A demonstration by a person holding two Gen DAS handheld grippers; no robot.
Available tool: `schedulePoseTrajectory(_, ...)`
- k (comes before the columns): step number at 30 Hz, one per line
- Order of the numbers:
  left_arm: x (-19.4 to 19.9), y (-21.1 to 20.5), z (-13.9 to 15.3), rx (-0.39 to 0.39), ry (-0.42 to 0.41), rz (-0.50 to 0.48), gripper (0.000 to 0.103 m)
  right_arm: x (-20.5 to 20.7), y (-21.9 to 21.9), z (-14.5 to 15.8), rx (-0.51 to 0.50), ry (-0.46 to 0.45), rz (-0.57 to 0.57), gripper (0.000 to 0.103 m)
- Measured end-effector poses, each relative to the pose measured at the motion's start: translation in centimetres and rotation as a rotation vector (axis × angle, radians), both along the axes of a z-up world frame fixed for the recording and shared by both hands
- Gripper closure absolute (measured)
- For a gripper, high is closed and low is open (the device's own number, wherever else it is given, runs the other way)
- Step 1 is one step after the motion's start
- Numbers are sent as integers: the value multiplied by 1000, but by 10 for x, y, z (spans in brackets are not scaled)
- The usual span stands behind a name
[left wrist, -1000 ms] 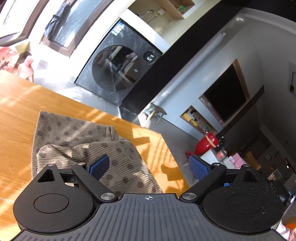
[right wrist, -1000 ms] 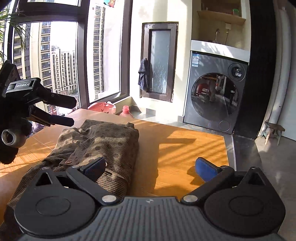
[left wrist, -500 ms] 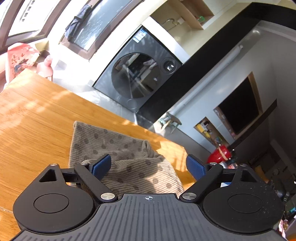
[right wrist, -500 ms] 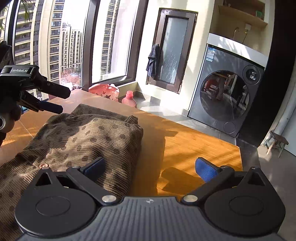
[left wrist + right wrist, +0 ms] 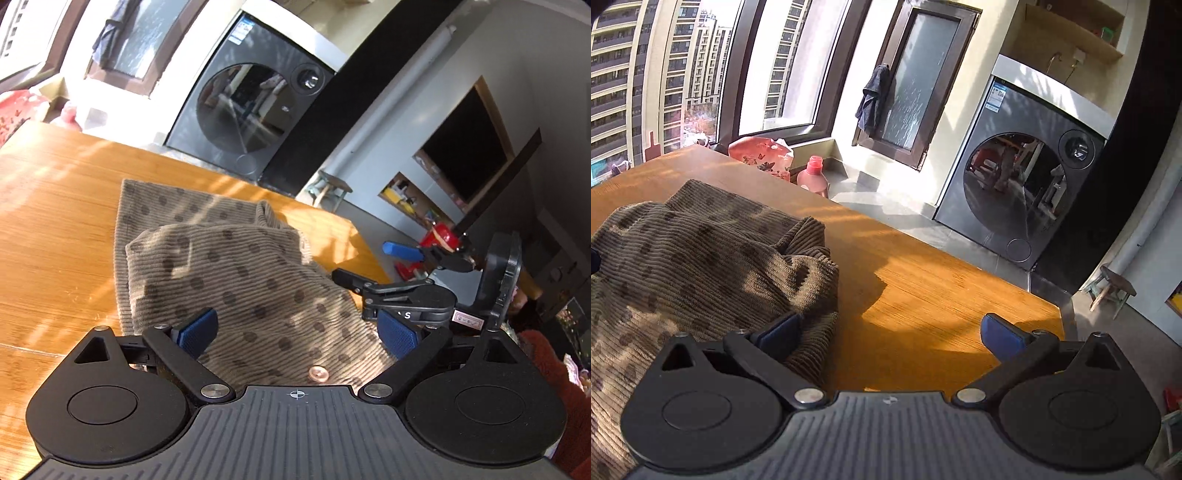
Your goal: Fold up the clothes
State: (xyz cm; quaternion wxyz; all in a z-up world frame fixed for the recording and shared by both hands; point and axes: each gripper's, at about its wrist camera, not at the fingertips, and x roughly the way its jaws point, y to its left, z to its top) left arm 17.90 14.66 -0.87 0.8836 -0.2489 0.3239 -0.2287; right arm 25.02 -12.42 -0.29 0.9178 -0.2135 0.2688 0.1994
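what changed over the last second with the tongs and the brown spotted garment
The left tongs swung in over the brown spotted garment, open, so its copper button now shows between the pads. The right tongs dropped closer to the garment's right edge and now appear in the left view. Nothing was gripped or released. Both tongs stayed open, and the garment stayed bunched on the wooden table.

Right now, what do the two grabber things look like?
Both are black plastic. The left gripper has a ribbed grey body, two round black discs, silver pivot screws and blue pads on its jaws. The right gripper looks the same; seen from the left wrist view, it bears white letters and a small label.
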Motion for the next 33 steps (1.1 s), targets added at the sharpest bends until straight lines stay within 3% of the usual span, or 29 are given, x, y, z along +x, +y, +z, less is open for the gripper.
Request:
schedulePoseTrajectory(3,-23,-8,6,-78,-33,-81,5,-42,-30,21,73,4,59,0)
schedulePoseTrajectory(6,-40,-25,-7,-85,-4,-131,4,-88,-57,31,113,20,139,0)
schedulePoseTrajectory(9,-52,-41,-27,16,67,-97,4,-133,-71,16,63,67,194,0)
schedulePoseTrajectory(11,-62,-49,-20,114,44,-87,4,-157,-73,-8,-42,57,193,0)
schedulePoseTrajectory(14,-79,-57,-6,264,5,-68,4,-180,-80,-7,-63,12,187,0)
schedulePoseTrajectory(17,-100,-56,7,345,-30,-55,4,-194,-91,16,-31,-4,249,0)
schedulePoseTrajectory(20,-110,-61,12,331,-41,-88,4,-212,-99,29,-28,16,342,0)
schedulePoseTrajectory(26,-125,-68,16,335,-55,-125,4,-245,-98,23,-106,84,536,0)
schedulePoseTrajectory(33,-129,-63,19,358,-71,-101,2,-256,-75,12,-99,80,622,0)
